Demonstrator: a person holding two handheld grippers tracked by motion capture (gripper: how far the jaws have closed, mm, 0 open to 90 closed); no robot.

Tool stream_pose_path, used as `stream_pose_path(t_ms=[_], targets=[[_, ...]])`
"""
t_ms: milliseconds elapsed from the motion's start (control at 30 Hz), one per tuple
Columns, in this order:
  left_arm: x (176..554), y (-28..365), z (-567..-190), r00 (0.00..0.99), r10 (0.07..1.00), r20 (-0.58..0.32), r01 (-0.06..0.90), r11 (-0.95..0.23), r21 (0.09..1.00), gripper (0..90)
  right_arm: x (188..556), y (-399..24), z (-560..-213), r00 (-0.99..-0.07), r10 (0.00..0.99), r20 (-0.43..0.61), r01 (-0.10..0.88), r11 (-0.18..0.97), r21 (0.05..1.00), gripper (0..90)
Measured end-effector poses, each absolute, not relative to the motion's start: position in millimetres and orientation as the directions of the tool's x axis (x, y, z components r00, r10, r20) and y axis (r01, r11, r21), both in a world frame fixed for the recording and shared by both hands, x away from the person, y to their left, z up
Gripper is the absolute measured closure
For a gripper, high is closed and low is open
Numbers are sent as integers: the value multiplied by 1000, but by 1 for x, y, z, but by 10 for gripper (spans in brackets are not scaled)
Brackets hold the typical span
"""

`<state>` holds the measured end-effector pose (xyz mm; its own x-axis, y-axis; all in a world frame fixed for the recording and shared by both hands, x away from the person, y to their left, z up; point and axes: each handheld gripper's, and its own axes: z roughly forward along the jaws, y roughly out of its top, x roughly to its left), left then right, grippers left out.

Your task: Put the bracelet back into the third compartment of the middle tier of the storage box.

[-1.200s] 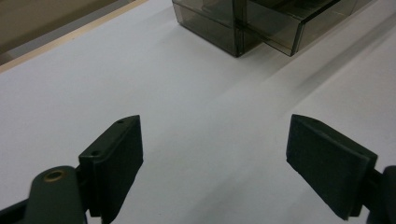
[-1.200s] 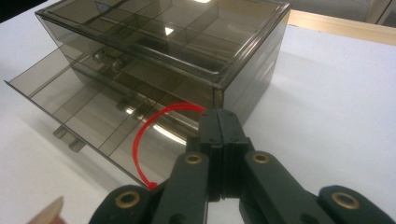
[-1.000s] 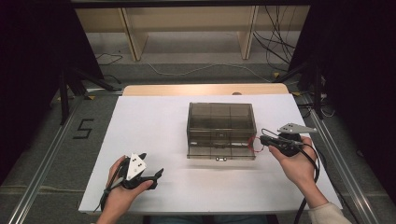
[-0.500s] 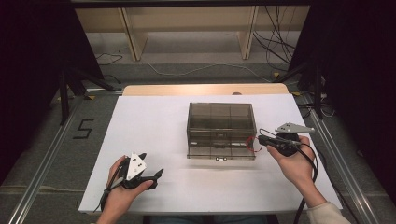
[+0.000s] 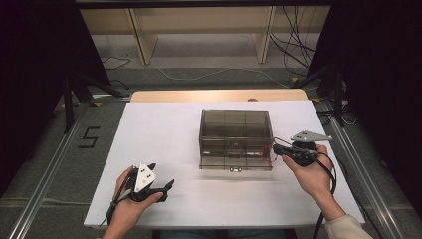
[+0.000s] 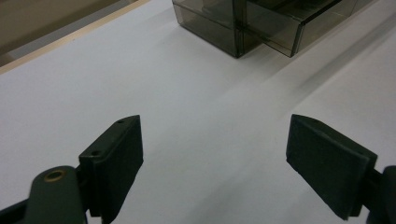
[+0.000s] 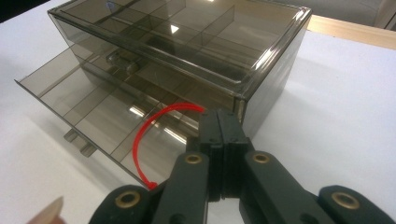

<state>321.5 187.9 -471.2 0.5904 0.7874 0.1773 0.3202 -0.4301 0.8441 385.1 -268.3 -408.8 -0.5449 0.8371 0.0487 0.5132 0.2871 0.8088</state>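
My right gripper (image 5: 276,148) sits right of centre in the high view, its jaws pressed together on a thin red band (image 7: 142,140) that curves out over the open drawer (image 7: 93,112) of the smoky plastic box (image 5: 236,130). The box stands mid-frame on the white table (image 5: 169,129), its drawer pulled toward the lower edge. My left gripper (image 5: 161,186) rests at lower left, well apart from the box, its jaws spread wide with nothing between them.

Your left tool (image 6: 215,154) stands wide open over the white surface (image 6: 187,93), with the smoky drawer box (image 6: 261,23) well ahead.
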Motion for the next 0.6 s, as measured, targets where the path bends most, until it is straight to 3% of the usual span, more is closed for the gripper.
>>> stream_pose_path(t_ms=[600], targets=[[321, 188, -471, 592, 786, 179, 319, -432, 844, 187, 386, -263, -409, -555, 830, 47, 512, 296, 806, 900]])
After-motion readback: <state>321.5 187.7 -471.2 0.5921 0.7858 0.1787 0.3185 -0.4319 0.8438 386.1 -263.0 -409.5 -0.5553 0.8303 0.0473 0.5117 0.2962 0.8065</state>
